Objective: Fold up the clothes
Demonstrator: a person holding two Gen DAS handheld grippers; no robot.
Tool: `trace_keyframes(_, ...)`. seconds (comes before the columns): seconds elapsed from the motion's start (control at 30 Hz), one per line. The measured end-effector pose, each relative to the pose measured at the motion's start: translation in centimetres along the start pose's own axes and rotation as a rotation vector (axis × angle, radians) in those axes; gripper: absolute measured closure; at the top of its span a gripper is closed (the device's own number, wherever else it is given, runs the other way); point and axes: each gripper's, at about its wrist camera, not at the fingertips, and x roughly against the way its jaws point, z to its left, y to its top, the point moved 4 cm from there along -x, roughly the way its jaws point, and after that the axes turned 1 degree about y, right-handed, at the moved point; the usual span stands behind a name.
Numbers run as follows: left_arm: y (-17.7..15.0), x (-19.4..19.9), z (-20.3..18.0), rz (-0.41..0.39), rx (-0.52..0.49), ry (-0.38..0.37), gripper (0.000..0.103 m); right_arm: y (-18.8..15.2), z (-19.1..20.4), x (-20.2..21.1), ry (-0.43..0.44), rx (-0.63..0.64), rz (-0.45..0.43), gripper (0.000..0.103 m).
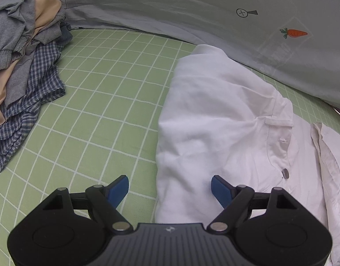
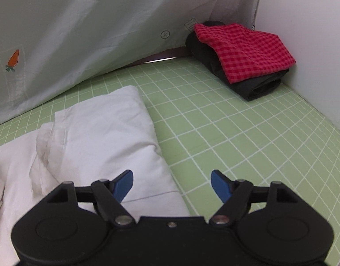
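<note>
White shirt (image 1: 214, 122) cut off at right and bottom edges; unfolded clothes pile (image 1: 23, 71) cut off at left edge

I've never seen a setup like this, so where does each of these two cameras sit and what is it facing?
Left wrist: on the left gripper, looking down its open fingers at the white shirt; unfolded clothes pile at left.
Right wrist: on the right gripper, open, over the shirt's edge; red checked cloth on a folded stack.
Shared: shirt, green grid sheet, carrot-print fabric.
</note>
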Motion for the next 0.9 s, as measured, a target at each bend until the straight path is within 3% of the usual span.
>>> trace_keyframes(0.23, -0.4, -0.1, -0.2, 0.012, -0.008, 0.008, 0.021, -2.3, 4.8, 0.7, 0.107, 0.1, 0.046, 0.025)
trace_keyframes(0.43, -0.4, -0.2, 0.0, 0.016, -0.006, 0.012, 0.02, -3.4, 10.9, 2.1, 0.306, 0.228, 0.088, 0.025)
trace_keyframes(0.53, -0.3, -0.2, 0.2, 0.014, 0.002, 0.014, 0.02, -3.4, 12.8, 3.0, 0.349, 0.299, 0.068, 0.025)
trace_keyframes(0.67, 0.3, -0.2, 0.8, 0.007, 0.03, 0.021, 0.02, -1.4, 12.8, 4.4, 0.311, 0.293, -0.04, 0.023)
trace_keyframes(0.77, 1.1, -0.2, 1.2, -0.006, 0.049, 0.02, 0.02, -0.1, 11.8, 4.0, 0.223, 0.231, -0.083, 0.013)
trace_keyframes(0.83, 1.7, -0.4, 1.4, -0.016, 0.052, 0.02, 0.02, -0.1, 11.2, 2.5, 0.167, 0.207, -0.033, 0.012)
trace_keyframes(0.9, 2.2, -1.1, 1.7, -0.016, 0.054, 0.015, 0.019, -1.4, 11.2, 0.5, 0.111, 0.24, 0.07, 0.012)
